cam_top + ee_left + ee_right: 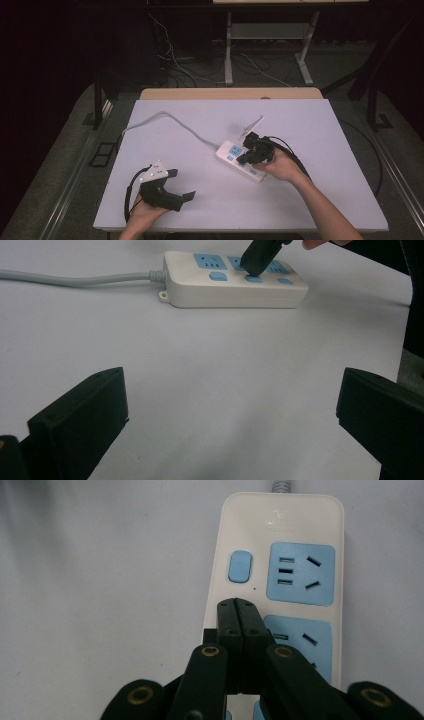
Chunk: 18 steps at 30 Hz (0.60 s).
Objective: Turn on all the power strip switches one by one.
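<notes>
Nearest my edge of the counter [320, 200], toward its near left corner, I have the left gripper [181, 186] resting low with its jaws spread wide and nothing between them; I judge it is parked there to stay clear of the work while its camera looks across at the strip. Farther in, a little right of the counter's middle, lies the white power strip [231, 154], set at a slant so that its grey cord [165, 116] runs away toward the far left corner and over the edge. I hold the right gripper [244, 159] down on it with the jaws pressed tight together, gripping nothing, because the closed tip makes a single blunt finger: it sits on the strip's second blue switch [254, 278], beside the second blue outlet [305, 642]. The first switch [239, 566] and first outlet [300, 573] lie clear beyond it, and no outlet I can see holds a plug.
</notes>
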Available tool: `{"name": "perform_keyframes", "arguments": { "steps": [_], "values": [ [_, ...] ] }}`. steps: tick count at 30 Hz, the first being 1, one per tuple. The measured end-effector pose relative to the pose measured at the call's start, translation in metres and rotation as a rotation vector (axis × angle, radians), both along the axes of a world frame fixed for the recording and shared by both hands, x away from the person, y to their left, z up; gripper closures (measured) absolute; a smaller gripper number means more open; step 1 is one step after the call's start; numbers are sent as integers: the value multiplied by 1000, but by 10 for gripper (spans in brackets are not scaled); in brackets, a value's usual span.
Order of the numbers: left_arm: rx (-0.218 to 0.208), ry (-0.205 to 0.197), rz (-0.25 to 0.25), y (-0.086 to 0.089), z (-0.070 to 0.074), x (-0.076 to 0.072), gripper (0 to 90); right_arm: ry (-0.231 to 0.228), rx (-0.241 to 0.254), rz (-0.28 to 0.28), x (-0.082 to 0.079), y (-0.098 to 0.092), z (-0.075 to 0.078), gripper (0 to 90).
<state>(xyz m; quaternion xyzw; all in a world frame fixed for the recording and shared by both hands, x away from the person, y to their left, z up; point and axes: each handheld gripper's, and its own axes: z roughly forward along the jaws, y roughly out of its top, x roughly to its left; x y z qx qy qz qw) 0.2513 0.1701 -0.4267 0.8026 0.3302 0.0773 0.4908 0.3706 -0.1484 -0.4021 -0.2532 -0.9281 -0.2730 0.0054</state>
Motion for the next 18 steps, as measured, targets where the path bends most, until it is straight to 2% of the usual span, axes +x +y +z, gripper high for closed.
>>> {"name": "perform_keyframes", "arguments": {
  "steps": [1, 7, 14, 18],
  "values": [
    [0, -1, -1, 0, 0, 0, 0, 11, 2, -1, 0, -1, 0, 900],
    [4, 1, -5, -1, 0, -1, 0, 12, 32, 0, 1, -4, -5, 900],
    [7, 0, -8, -3, 0, -2, 0, -35, 3, 17, -4, 0, -5, 900],
    [5, 0, -6, -2, -1, -1, 0, -30, 5, 20, -3, -1, -5, 900]
  ]
}}
